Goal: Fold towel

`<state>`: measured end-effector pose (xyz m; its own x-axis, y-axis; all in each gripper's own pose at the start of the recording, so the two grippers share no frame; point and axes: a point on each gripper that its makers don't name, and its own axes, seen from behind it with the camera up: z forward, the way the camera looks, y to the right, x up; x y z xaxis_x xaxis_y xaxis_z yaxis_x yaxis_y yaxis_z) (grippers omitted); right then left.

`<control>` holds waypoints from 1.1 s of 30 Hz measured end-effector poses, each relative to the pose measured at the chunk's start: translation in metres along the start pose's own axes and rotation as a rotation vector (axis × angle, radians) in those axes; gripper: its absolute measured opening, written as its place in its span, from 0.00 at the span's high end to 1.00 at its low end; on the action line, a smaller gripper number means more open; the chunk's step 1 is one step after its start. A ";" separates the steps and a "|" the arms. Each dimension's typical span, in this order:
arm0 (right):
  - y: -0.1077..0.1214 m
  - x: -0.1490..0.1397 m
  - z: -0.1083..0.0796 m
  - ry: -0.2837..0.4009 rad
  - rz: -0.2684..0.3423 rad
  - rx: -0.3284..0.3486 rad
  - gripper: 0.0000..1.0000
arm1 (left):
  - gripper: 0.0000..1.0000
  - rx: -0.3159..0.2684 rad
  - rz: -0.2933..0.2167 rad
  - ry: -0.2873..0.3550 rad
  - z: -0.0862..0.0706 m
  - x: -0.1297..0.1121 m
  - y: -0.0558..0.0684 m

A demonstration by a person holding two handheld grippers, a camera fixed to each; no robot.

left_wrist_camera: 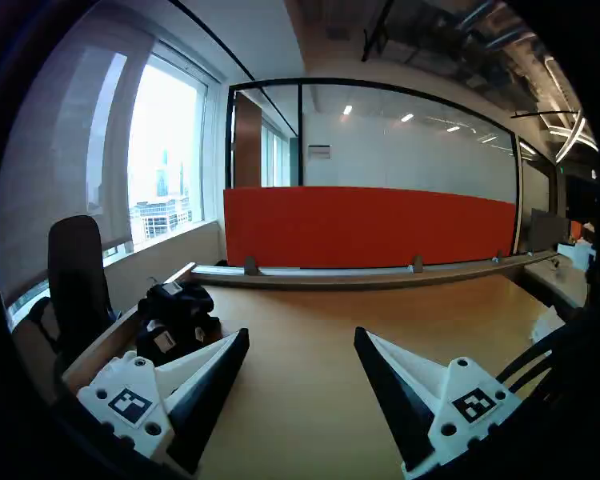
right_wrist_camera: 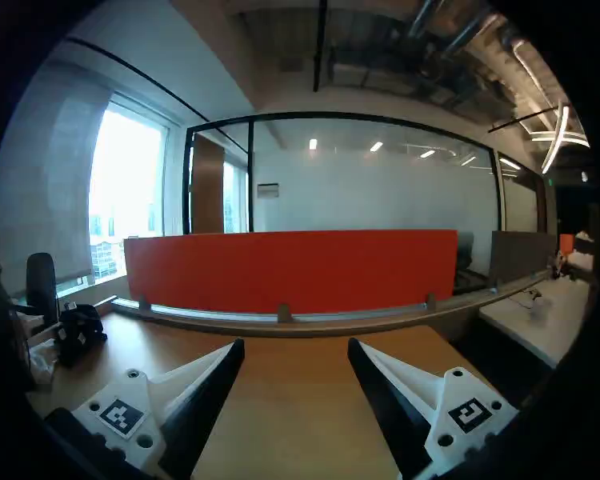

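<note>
left gripper (left_wrist_camera: pixel 300 331) spread, right gripper (right_wrist_camera: pixel 296 342) spread, wood desk (left_wrist_camera: pixel 300 392), orange divider (left_wrist_camera: pixel 364 228) along far edge, black bag (left_wrist_camera: pixel 176 316) at left edge

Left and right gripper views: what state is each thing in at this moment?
left gripper, jaws open, empty.
right gripper, jaws open, empty.
black bundle, lying on the desk.
orange divider, upright.
ceiling lights, on.
</note>
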<state>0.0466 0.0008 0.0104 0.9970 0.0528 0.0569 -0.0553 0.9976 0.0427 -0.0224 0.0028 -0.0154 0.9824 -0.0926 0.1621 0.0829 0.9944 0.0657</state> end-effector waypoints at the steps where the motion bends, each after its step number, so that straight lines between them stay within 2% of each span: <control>1: -0.001 0.000 0.000 -0.001 0.001 -0.001 0.00 | 0.02 0.001 -0.004 0.015 0.002 0.006 -0.001; 6: -0.003 0.000 0.000 -0.002 0.007 -0.005 0.00 | 0.02 0.003 -0.021 0.072 0.008 0.028 -0.003; 18: -0.010 0.004 0.002 -0.002 0.014 -0.007 0.00 | 0.02 0.002 -0.024 0.090 0.013 0.031 -0.005; 25: -0.016 0.004 0.005 0.001 -0.012 -0.010 0.00 | 0.02 -0.007 -0.017 0.090 0.018 0.024 -0.003; 33: -0.024 0.006 0.002 0.021 -0.026 -0.014 0.00 | 0.02 -0.035 0.012 0.105 0.026 0.005 0.005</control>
<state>0.0541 -0.0228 0.0121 0.9990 0.0278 0.0353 -0.0289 0.9991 0.0295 -0.0214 0.0060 0.0117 0.9954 -0.0763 0.0587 0.0746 0.9968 0.0296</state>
